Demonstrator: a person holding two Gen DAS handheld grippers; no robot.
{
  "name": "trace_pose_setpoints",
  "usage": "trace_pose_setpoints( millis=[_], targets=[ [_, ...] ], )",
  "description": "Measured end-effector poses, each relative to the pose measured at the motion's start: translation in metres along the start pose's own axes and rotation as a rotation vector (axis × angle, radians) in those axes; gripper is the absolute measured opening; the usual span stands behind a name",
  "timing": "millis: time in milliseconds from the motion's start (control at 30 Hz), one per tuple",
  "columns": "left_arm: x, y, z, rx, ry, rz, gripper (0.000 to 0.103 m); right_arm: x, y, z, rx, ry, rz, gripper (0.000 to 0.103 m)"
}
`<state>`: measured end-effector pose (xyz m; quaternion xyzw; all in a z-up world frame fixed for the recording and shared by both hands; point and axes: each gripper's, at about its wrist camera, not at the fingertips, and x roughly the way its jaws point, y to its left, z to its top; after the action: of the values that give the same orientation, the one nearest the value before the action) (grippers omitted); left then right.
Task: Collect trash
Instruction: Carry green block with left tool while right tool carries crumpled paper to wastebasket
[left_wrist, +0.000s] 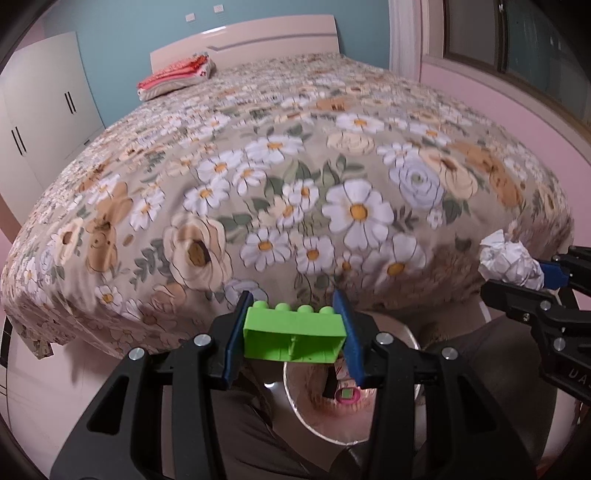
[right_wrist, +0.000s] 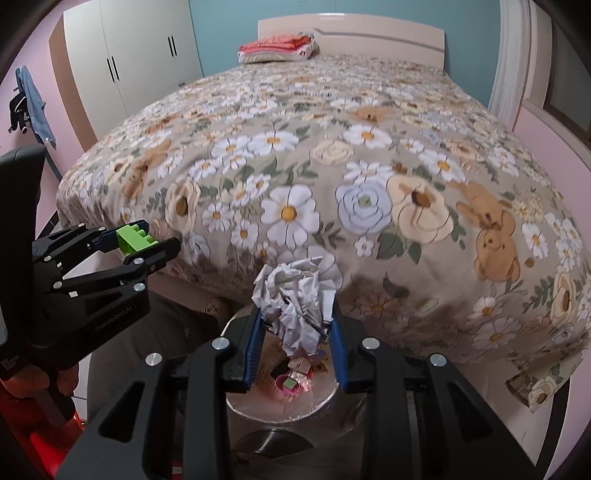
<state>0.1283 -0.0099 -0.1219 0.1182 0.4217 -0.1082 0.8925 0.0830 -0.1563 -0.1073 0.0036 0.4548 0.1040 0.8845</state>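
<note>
My left gripper is shut on a green toy brick, studs up, hollow side facing the camera. In the right wrist view the same left gripper shows at the left with the green brick between its pads. My right gripper is shut on a crumpled white paper ball; in the left wrist view that paper ball shows at the right edge. Both grippers hang over a round metal bin at the foot of the bed. The bin holds a pink cup and scraps.
A bed with a floral cover fills the view behind the bin, with a folded red and white bundle by the headboard. White wardrobes stand at the left, a pink wall at the right. Clothes hang at far left.
</note>
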Motion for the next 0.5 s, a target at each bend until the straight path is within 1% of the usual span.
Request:
trace_pose_setpoints(
  millis=[167, 500],
  targets=[
    [0.019, -0.003, -0.01, 0.014, 0.046, -0.003, 0.045, 0.019, 0.002, -0.008, -0.006, 0.042, -0.006, 0.034],
    [0.058, -0.005, -0.028, 0.022, 0.135, -0.003, 0.045, 0.063, 0.009, -0.023, -0.018, 0.148, 0.014, 0.034]
  ],
)
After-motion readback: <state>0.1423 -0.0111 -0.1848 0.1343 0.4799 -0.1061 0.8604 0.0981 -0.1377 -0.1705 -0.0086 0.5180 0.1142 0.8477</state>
